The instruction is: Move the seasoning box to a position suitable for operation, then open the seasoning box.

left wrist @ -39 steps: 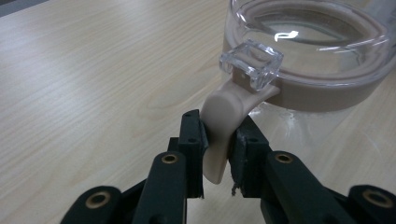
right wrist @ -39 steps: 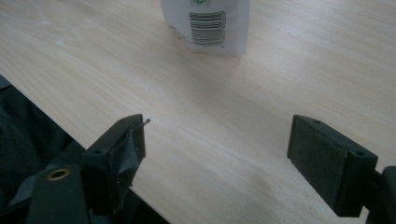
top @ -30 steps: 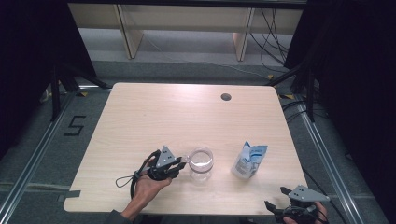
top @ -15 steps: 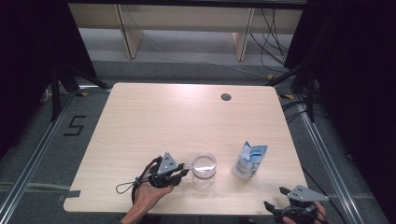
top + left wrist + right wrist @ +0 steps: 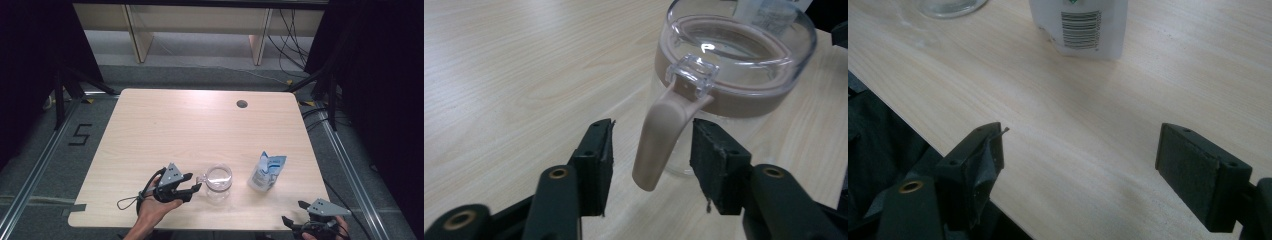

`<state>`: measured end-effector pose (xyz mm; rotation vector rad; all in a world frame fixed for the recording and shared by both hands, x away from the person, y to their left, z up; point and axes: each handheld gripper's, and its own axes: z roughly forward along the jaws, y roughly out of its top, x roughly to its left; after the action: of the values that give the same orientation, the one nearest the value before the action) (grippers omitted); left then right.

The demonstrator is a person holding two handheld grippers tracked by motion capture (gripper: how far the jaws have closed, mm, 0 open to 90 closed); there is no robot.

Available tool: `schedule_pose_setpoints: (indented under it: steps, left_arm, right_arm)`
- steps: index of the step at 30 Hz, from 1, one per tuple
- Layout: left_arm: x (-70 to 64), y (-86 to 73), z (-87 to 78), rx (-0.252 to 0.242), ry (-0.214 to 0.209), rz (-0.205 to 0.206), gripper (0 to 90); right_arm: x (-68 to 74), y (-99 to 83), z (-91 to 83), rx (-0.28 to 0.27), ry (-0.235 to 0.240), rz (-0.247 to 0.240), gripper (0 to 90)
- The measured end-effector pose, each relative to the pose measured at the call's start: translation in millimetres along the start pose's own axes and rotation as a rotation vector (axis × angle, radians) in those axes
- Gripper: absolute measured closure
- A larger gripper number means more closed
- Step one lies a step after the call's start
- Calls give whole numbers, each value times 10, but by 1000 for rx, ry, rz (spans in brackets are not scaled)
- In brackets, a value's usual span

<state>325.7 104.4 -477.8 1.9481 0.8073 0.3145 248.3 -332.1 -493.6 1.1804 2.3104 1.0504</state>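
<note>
Left gripper (image 5: pixel 651 150) jaws are sitting open, straddling the beige handle (image 5: pixel 661 135) of the clear glass jug (image 5: pixel 218 179) without gripping. Jug is standing at table's (image 5: pixel 200 120) 6 o'clock edge; right gripper (image 5: pixel 1080 165) is hanging wide open, empty.

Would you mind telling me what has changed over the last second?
The left gripper has drawn back slightly toward the table's near edge, and the glass jug came with it; its fingers straddle the jug's handle, still open. The pouch and right gripper stayed put.
</note>
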Motion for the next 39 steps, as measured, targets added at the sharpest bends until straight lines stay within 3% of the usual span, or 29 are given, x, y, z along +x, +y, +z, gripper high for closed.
schedule_pose_setpoints:
  steps: [2, 3, 5, 8, 10, 12, 13, 14, 17, 19, 20, 21, 24, 25, 29, 30, 33, 35, 39]
  left_arm:
    - [-6, -13, -31, -11, -10, -2, 443]
    - [-15, -21, -43, -14, -12, -15, 421]
    - [-4, -35, -70, -6, -18, -11, 379]
    - [-16, -81, -100, -5, -24, -51, 325]
    - [-21, -108, -123, -7, -25, -40, 292]
    - [-36, -119, -139, -3, -26, -55, 268]
    - [-49, -122, -145, -10, -21, -67, 261]
    - [-40, -114, -157, -7, -25, -50, 258]
    - [-54, -86, -183, -13, -23, -63, 256]
    - [-57, -72, -185, -26, -35, -79, 254]
    - [-59, -65, -189, -26, -36, -84, 253]
    - [-64, -60, -196, -25, -39, -100, 255]
    - [-65, -28, -224, -31, -40, -83, 309]
    - [-77, -19, -228, -39, -46, -102, 335]
    - [-85, 52, -258, -68, -41, -90, 504]
    - [-94, 73, -263, -76, -41, -83, 562]
    - [-116, 139, -257, -102, -31, -47, 697]
    - [-116, 176, -256, -101, -13, -16, 750]
    - [-113, 240, -203, -111, -12, -7, 832]
  right_arm:
    - [24, -4, 3, -2, 4, 25, 201]
    - [5, 1, -3, -6, -10, -6, 201]
    - [6, 1, -6, 0, -9, -7, 202]
    - [8, -1, -2, -2, -9, -7, 201]
    - [12, 1, 2, -3, -4, -4, 202]
    - [30, 3, 0, 8, 3, 13, 202]
    - [23, 4, 6, -4, 6, 0, 202]
    - [37, 7, 5, 6, 15, 13, 202]
    - [66, 10, 1, 14, 8, 21, 202]
    - [55, 13, 4, 17, 11, -2, 205]
    - [72, 9, 10, 15, 17, 20, 206]
    - [39, 13, 18, -2, 18, -23, 207]
    - [54, 15, 20, 1, 13, -20, 208]
    - [54, 16, 25, -2, 27, -20, 209]
    - [69, 9, 35, 10, 37, -3, 211]
    - [86, 7, 31, 14, 37, 14, 212]
    - [70, 15, 26, 8, 24, -18, 213]
    - [69, 21, 29, 6, 31, -26, 215]
    - [110, 27, 40, 4, 35, -5, 220]
